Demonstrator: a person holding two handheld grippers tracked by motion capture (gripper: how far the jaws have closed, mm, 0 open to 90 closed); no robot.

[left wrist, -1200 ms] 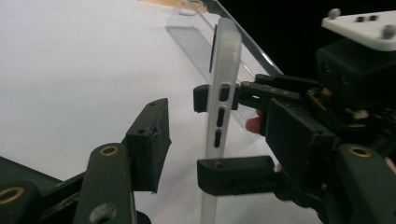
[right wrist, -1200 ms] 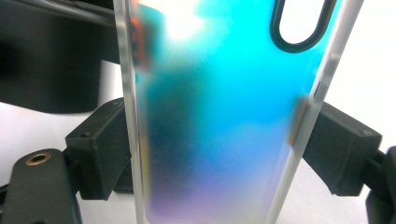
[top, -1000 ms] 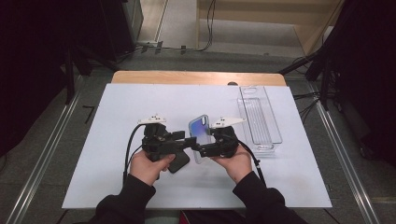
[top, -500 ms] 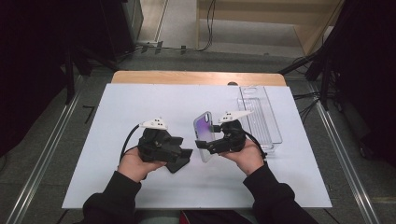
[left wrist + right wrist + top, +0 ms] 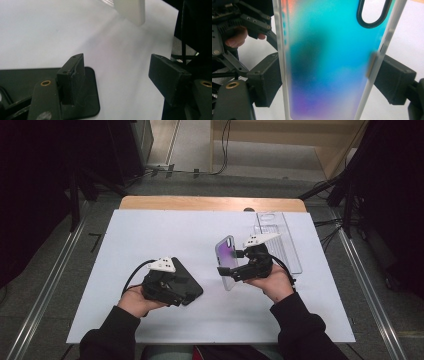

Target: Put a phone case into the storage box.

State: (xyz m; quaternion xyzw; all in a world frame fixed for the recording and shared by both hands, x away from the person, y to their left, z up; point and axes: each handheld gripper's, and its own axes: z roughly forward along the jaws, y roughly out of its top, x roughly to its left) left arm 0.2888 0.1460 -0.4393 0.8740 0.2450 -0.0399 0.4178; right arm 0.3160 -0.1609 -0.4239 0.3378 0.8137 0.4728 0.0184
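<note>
- Change from the earlier frames: the two hands, previously together at the middle of the surface point(image 5: 150, 227), now stand well apart; the left tongs point(image 5: 192, 292) have sunk toward the near left, the right tongs point(image 5: 226, 270) have gone right and up with the phone case point(image 5: 226, 255).
- Left tongs: jaws spread and just been opening, nothing between them; a flat black pad point(image 5: 91, 100) lies on the surface under one jaw.
- Right tongs: pinching the phone case by its two long edges, holding it upright above the surface.
- Right gripper view: case seen close point(image 5: 324, 62), iridescent blue to violet with clear rims and a camera cutout; the high view gives a violet sliver.
- Room: bare surface lies between the hands; a clear tray point(image 5: 295, 262) sits at the far right edge, just beyond the right hand.
</note>
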